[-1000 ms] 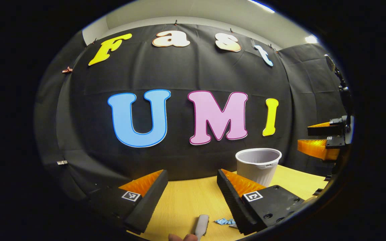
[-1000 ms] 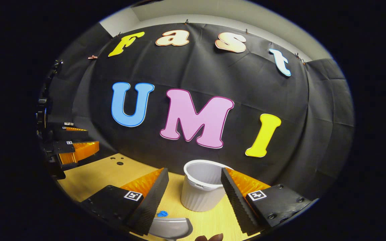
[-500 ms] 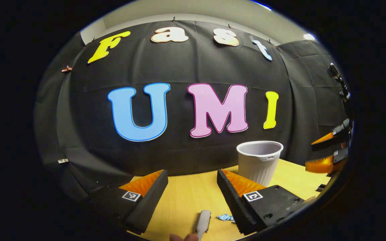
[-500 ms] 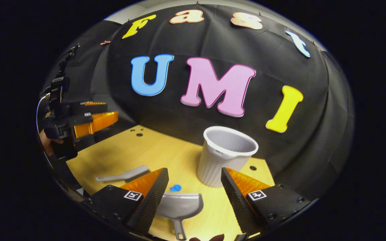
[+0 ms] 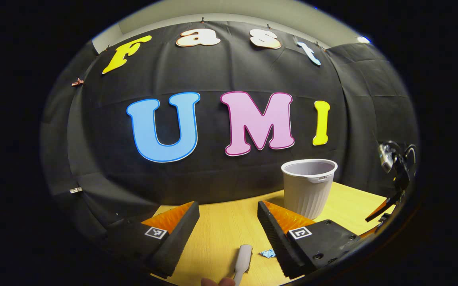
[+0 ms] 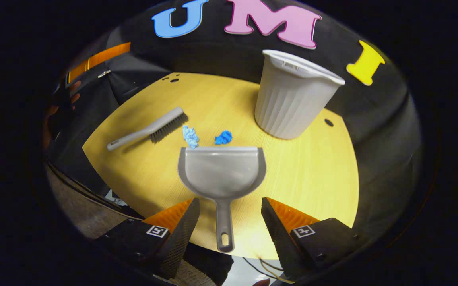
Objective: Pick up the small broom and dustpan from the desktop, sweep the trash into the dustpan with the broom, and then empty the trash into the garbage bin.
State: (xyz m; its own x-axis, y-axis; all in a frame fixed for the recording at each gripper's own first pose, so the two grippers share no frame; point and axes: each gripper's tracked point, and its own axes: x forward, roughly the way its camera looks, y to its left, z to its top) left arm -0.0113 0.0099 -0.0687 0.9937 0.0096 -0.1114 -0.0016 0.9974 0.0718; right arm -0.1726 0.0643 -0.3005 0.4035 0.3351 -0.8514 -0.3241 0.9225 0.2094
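My right gripper (image 6: 229, 210) wide open, empty, above dustpan (image 6: 222, 171) handle at desktop (image 6: 312, 174) near edge; earlier pointed at wall. Left gripper (image 5: 227, 216) open, empty.

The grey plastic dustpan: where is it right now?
In the right gripper view, the grey plastic dustpan lies flat on the wooden desktop, handle between the open fingers, two blue paper scraps at its mouth.

My left gripper (image 5: 228, 222) is held level above the pale wooden desktop (image 5: 221, 230), jaws spread wide and empty. My right gripper (image 6: 230, 216) tilts down over that desktop, jaws apart, straddling nothing, fingers touching nothing.
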